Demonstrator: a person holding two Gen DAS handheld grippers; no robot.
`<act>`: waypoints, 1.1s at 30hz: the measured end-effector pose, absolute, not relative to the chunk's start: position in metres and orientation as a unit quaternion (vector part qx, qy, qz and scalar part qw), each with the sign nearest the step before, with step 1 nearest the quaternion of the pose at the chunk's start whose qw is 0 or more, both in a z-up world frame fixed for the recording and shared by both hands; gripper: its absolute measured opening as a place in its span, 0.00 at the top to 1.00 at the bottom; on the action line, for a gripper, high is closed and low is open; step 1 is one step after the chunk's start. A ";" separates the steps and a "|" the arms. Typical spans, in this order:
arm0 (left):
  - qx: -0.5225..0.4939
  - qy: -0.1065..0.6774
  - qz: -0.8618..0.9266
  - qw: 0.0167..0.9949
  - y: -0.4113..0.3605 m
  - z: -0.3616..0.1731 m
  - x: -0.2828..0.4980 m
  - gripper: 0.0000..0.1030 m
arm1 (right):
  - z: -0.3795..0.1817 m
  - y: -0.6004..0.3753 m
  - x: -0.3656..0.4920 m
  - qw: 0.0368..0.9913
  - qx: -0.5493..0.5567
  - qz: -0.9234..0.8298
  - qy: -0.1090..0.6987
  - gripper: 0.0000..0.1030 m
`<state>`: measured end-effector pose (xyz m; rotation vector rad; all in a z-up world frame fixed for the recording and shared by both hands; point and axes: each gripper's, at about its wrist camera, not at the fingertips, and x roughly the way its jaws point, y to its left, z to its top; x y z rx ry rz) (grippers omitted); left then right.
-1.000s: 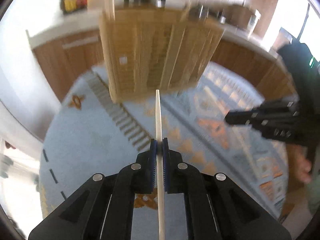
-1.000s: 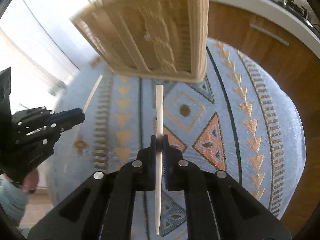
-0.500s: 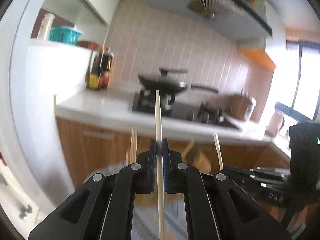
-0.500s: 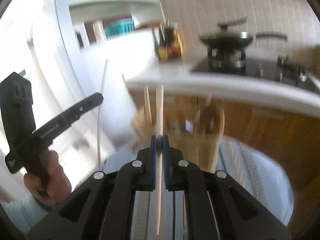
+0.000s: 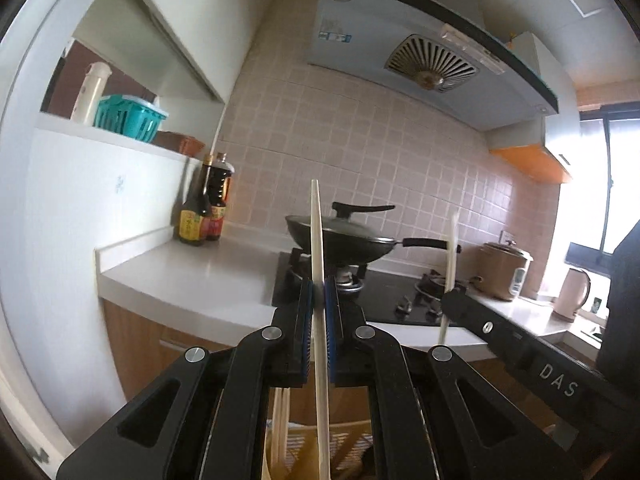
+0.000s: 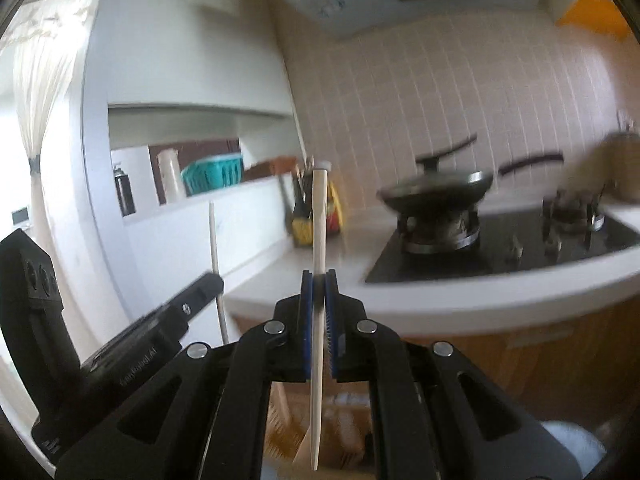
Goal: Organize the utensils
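My left gripper [image 5: 319, 292] is shut on a pale wooden chopstick [image 5: 317, 232] held upright. Its lower end runs down over a woven utensil basket [image 5: 348, 446] just below the fingers; other chopsticks [image 5: 280, 420] stand in that basket. My right gripper [image 6: 319, 284] is shut on a second pale chopstick [image 6: 319, 220], also upright, above the same basket [image 6: 340, 428]. The right gripper shows at the right of the left wrist view [image 5: 452, 300] with its chopstick [image 5: 451, 256]. The left gripper shows at the left of the right wrist view [image 6: 216, 280] with its chopstick [image 6: 216, 256].
Both views face a kitchen counter [image 5: 192, 276]. A lidded black wok [image 5: 344, 236] sits on a gas hob [image 5: 384, 300]. Two sauce bottles [image 5: 204, 208] stand at the left, a rice cooker [image 5: 504, 272] and kettle [image 5: 574, 292] at the right. A range hood [image 5: 420, 56] hangs above.
Both grippers have tilted up from looking down at the patterned tablecloth to looking level at the kitchen. The chopsticks stay gripped and now stand upright over the basket.
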<state>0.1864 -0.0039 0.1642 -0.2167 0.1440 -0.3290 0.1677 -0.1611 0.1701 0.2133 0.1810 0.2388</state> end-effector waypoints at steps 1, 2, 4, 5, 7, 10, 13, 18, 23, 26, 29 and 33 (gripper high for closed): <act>-0.108 0.073 -0.161 0.978 -0.003 0.161 0.191 0.97 | 0.165 -0.161 0.173 0.984 0.107 0.117 0.087 0.96; -0.106 0.071 -0.156 0.979 -0.003 0.158 0.194 0.97 | 0.159 -0.161 0.178 0.983 0.109 0.117 0.087 0.96; -0.096 0.066 -0.146 0.982 -0.005 0.150 0.197 0.97 | 0.149 -0.160 0.183 0.984 0.108 0.110 0.088 0.96; -0.095 0.065 -0.144 0.983 -0.005 0.147 0.198 0.97 | 0.144 -0.159 0.184 0.986 0.105 0.098 0.085 0.96; -0.089 0.062 -0.139 0.984 -0.008 0.139 0.199 0.96 | 0.137 -0.158 0.184 0.987 0.100 0.090 0.085 0.96; -0.085 0.060 -0.135 0.985 -0.010 0.131 0.200 0.96 | 0.130 -0.158 0.185 0.986 0.103 0.093 0.090 0.96; -0.085 0.056 -0.130 0.986 -0.010 0.125 0.199 0.96 | 0.126 -0.154 0.182 0.988 0.098 0.087 0.082 0.96; -0.095 0.063 -0.131 0.985 -0.004 0.116 0.200 0.96 | 0.117 -0.154 0.174 0.989 0.106 0.077 0.068 0.96; -0.098 0.086 -0.155 0.979 0.004 0.109 0.202 0.84 | 0.110 -0.159 0.170 0.987 0.103 0.084 0.096 0.95; -0.105 0.100 -0.168 0.975 0.015 0.111 0.196 0.70 | 0.116 -0.165 0.159 0.984 0.104 0.101 0.108 0.87; -0.105 0.092 -0.170 0.976 0.026 0.121 0.178 0.59 | 0.125 -0.172 0.138 0.984 0.097 0.101 0.106 0.84; -0.087 0.086 -0.179 0.976 0.034 0.136 0.143 0.40 | 0.134 -0.181 0.106 0.985 0.088 0.101 0.106 0.76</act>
